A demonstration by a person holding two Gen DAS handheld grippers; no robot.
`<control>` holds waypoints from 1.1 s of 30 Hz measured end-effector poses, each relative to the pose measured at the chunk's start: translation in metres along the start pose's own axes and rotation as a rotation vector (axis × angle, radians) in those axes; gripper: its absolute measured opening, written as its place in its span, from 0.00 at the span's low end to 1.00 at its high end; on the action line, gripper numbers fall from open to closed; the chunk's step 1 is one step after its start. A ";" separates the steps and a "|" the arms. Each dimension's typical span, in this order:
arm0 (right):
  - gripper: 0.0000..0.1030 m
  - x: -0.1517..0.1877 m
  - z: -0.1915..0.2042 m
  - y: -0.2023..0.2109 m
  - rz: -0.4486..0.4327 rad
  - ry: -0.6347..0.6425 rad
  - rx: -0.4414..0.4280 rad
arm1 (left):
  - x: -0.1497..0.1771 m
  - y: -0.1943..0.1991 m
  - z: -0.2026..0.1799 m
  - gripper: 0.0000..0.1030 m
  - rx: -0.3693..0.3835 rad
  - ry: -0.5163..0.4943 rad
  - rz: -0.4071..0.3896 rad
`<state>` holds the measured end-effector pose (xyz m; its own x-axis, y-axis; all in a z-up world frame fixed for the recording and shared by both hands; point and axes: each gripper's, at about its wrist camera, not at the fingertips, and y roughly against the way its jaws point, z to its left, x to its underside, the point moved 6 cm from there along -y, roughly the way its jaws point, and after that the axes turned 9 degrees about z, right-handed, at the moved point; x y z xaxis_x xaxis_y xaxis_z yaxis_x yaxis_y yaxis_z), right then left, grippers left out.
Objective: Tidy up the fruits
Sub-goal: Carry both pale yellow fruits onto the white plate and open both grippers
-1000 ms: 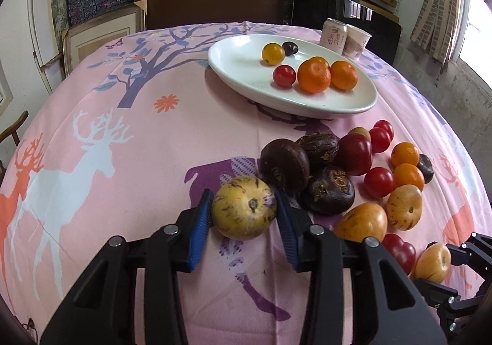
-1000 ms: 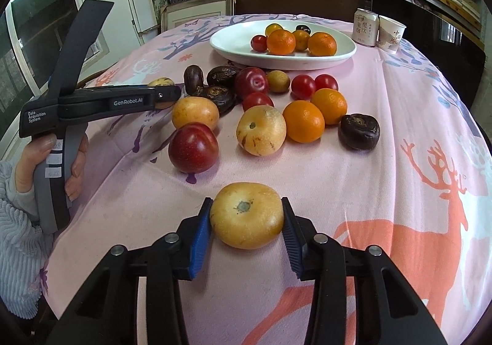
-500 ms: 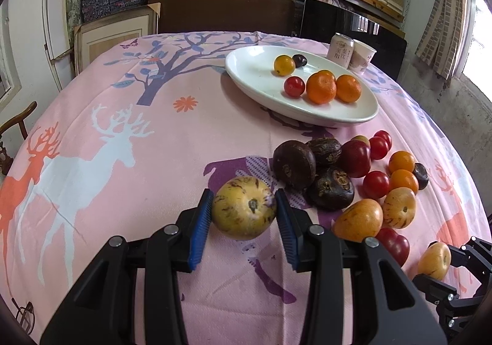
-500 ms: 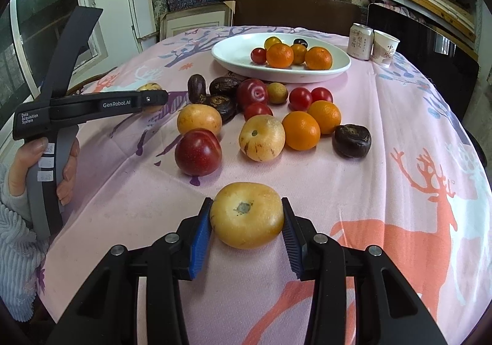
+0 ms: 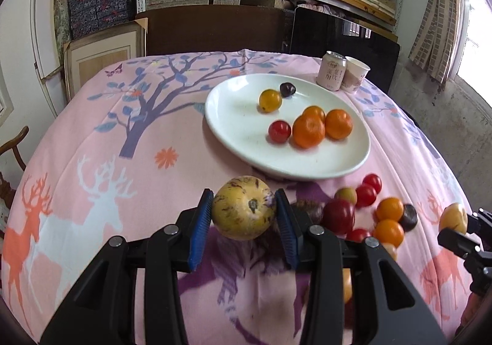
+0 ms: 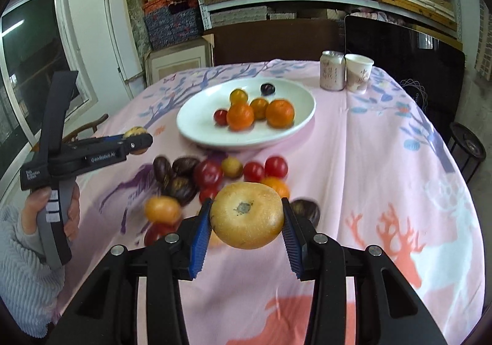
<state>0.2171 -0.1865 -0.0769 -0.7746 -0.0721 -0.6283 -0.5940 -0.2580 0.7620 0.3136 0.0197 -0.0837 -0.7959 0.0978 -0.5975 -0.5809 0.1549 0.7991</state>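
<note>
We've got the left gripper [image 5: 243,213] pinching a speckled yellow fruit [image 5: 243,212], right gripper [image 6: 247,215] pinching a golden fruit [image 6: 247,215], both w/ bare tablecloth [image 5: 92,135] before the plate [image 5: 307,165] rim.

A: White oval plate [image 6: 295,126]: three orange mandarins [image 6: 240,116], one red tomato [image 6: 220,116], one yellow tomato [image 6: 238,95], one dark plum [image 6: 267,88].
B: Confirmed. One pink drink can [image 6: 332,70], one paper cup [image 6: 358,72].

- On the table [image 5: 92,135]: plate [image 5: 240,129] in the middle.
- In plate: small fruits [image 5: 307,131].
- Behind plate: can [image 5: 331,74], cup [image 5: 355,78] right beside.
- Before plate: pile of fruits [image 6: 215,174].
</note>
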 end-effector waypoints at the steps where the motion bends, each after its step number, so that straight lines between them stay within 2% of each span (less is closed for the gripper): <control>1: 0.42 -0.008 -0.001 -0.002 -0.003 -0.001 -0.001 | -0.007 -0.003 -0.001 0.39 0.000 0.000 0.000; 10: 0.42 -0.085 0.000 -0.047 -0.008 0.008 -0.007 | -0.066 -0.044 -0.010 0.39 0.010 0.000 0.009; 15: 0.42 -0.109 -0.001 -0.087 0.024 -0.004 -0.010 | -0.085 -0.071 -0.008 0.39 0.015 0.009 0.027; 20: 0.44 -0.111 -0.006 -0.119 0.068 -0.037 -0.038 | -0.088 -0.090 -0.005 0.39 0.013 -0.004 0.056; 21: 0.51 -0.109 -0.007 -0.121 0.073 -0.036 -0.038 | -0.087 -0.091 -0.004 0.39 0.014 -0.002 0.060; 22: 0.58 -0.109 -0.009 -0.122 0.065 -0.039 -0.029 | -0.087 -0.094 -0.003 0.39 0.018 0.003 0.066; 23: 0.59 -0.109 -0.012 -0.120 0.051 -0.044 -0.015 | -0.087 -0.095 -0.002 0.40 0.021 0.008 0.068; 25: 0.60 -0.108 -0.015 -0.117 0.046 -0.053 -0.026 | -0.086 -0.096 0.000 0.41 0.020 0.012 0.067; 29: 0.63 -0.106 -0.020 -0.108 0.031 -0.068 -0.029 | -0.086 -0.088 -0.004 0.53 0.009 0.000 0.040; 33: 0.65 -0.106 -0.026 -0.102 0.018 -0.091 -0.037 | -0.086 -0.079 -0.007 0.54 0.001 -0.018 0.020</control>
<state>0.3656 -0.1775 -0.0924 -0.8028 0.0102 -0.5962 -0.5724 -0.2932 0.7658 0.4267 -0.0083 -0.0955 -0.8040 0.1186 -0.5827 -0.5649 0.1541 0.8107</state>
